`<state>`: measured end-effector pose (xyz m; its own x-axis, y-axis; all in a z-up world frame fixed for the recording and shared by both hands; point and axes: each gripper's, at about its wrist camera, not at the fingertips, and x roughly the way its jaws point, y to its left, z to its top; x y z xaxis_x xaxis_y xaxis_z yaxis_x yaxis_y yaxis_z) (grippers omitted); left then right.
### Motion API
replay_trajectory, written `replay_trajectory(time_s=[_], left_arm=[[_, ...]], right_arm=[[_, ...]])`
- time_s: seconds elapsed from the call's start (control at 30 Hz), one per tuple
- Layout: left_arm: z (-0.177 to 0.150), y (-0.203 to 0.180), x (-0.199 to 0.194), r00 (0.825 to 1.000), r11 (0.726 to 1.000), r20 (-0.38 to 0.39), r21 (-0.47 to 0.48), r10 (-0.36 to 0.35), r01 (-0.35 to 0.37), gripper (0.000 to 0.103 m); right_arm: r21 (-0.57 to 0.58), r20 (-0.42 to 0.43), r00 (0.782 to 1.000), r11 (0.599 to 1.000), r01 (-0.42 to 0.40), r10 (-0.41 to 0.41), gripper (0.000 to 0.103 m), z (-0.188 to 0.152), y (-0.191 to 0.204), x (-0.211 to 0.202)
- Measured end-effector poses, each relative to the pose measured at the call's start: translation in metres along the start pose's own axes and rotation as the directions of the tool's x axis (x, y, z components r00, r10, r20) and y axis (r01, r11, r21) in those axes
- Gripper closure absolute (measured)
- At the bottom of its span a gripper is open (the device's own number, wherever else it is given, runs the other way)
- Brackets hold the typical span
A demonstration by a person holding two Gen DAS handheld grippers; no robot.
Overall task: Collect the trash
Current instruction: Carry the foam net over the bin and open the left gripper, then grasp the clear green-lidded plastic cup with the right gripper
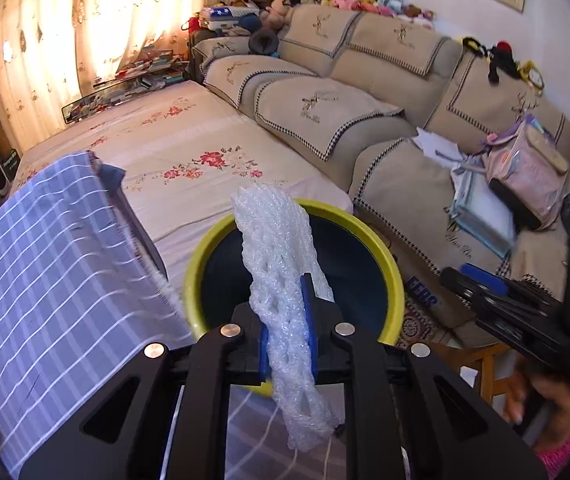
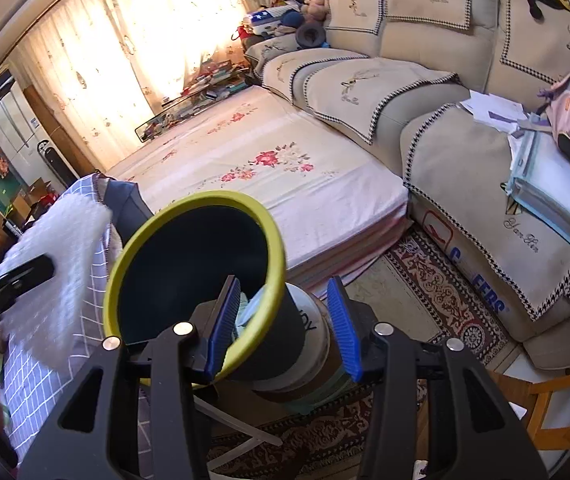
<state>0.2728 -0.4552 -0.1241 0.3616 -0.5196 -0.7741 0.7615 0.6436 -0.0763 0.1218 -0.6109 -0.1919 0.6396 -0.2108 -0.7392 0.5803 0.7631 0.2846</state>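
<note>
With the view tipped down over the room, a blue-grey checked cloth fills the far left, draped over something I can't make out, and behind it lies the floral bedsheet on a low bed. Moving in, the left gripper has its jaws clamped tight on a strip of white foam netting, which stands up above the blue pads and droops below them, right in front of the mouth of the yellow-rimmed bin. Over in the right wrist view, that bin is tilted toward the camera, and the right gripper has its jaws partway open, one pad inside the rim and the other outside the dark wall; whether they press on it I can't tell. Further right sit the beige sofa and the patterned rug.
</note>
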Motion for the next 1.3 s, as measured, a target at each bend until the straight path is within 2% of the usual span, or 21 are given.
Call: replay_trajectory(time_s=[0.17, 0.23, 0.27, 0.3, 0.37, 0.4, 0.47, 0.57, 0.7, 0.77, 0.9, 1.0, 1.17, 1.2, 1.3], left_arm=[[0.003, 0.001, 0.040, 0.999, 1.000, -0.049, -0.007, 0.023, -0.023, 0.085], [0.002, 0.005, 0.050, 0.997, 0.999, -0.064, -0.013, 0.037, -0.038, 0.078], [0.002, 0.007, 0.053, 0.997, 0.999, -0.068, -0.014, 0.043, -0.044, 0.068], [0.002, 0.008, 0.056, 0.996, 0.998, -0.070, -0.017, 0.055, -0.057, 0.053], [-0.001, 0.014, 0.051, 0.996, 0.997, -0.060, -0.022, 0.068, -0.069, 0.035], [-0.001, 0.015, 0.050, 0.996, 0.997, -0.054, -0.023, 0.070, -0.071, 0.033], [-0.002, 0.021, 0.041, 0.996, 0.996, -0.043, -0.032, 0.083, -0.085, 0.033], [-0.004, 0.027, 0.015, 0.996, 0.994, -0.003, -0.051, 0.093, -0.093, 0.026], [-0.016, 0.036, -0.039, 0.987, 0.988, 0.084, -0.090, 0.136, -0.128, 0.015], [-0.027, 0.043, -0.069, 0.982, 0.983, 0.114, -0.121, 0.153, -0.139, 0.014], [-0.056, 0.062, -0.130, 0.962, 0.965, 0.169, -0.193, 0.213, -0.180, 0.010], [-0.087, 0.080, -0.174, 0.941, 0.941, 0.193, -0.253, 0.278, -0.226, 0.008], [-0.150, 0.112, -0.243, 0.897, 0.877, 0.188, -0.362, 0.401, -0.316, 0.005], [-0.167, 0.119, -0.259, 0.884, 0.856, 0.177, -0.388, 0.433, -0.342, 0.005], [-0.204, 0.137, -0.290, 0.859, 0.808, 0.146, -0.445, 0.491, -0.386, 0.005]], right_arm=[[0.002, -0.010, 1.000, 1.000, -0.007, 0.007, 0.059, -0.001, -0.003, 0.005], [-0.001, -0.012, 1.000, 1.000, -0.012, 0.012, 0.059, -0.001, -0.001, 0.005], [-0.002, -0.013, 1.000, 1.000, -0.013, 0.013, 0.058, -0.001, 0.000, 0.005], [-0.005, -0.014, 1.000, 1.000, -0.016, 0.016, 0.057, -0.002, 0.002, 0.005], [-0.011, -0.015, 1.000, 1.000, -0.019, 0.019, 0.057, -0.001, 0.005, 0.005], [-0.016, -0.015, 1.000, 1.000, -0.021, 0.021, 0.057, -0.001, 0.007, 0.005], [-0.024, -0.013, 1.000, 0.999, -0.026, 0.025, 0.056, -0.001, 0.011, 0.003], [-0.037, -0.011, 0.999, 0.999, -0.033, 0.033, 0.056, -0.002, 0.018, -0.001], [-0.069, -0.009, 0.999, 0.997, -0.040, 0.039, 0.054, -0.004, 0.031, -0.005], [-0.087, -0.015, 0.998, 0.995, -0.055, 0.054, 0.054, -0.006, 0.038, -0.006], [-0.140, -0.034, 0.996, 0.986, -0.091, 0.087, 0.054, -0.015, 0.062, -0.009], [-0.186, -0.054, 0.992, 0.975, -0.124, 0.116, 0.053, -0.025, 0.083, -0.013], [-0.282, -0.099, 0.979, 0.938, -0.201, 0.180, 0.051, -0.047, 0.130, -0.021], [-0.315, -0.115, 0.973, 0.922, -0.225, 0.199, 0.051, -0.055, 0.145, -0.024], [-0.391, -0.158, 0.957, 0.874, -0.289, 0.245, 0.050, -0.076, 0.184, -0.033]])
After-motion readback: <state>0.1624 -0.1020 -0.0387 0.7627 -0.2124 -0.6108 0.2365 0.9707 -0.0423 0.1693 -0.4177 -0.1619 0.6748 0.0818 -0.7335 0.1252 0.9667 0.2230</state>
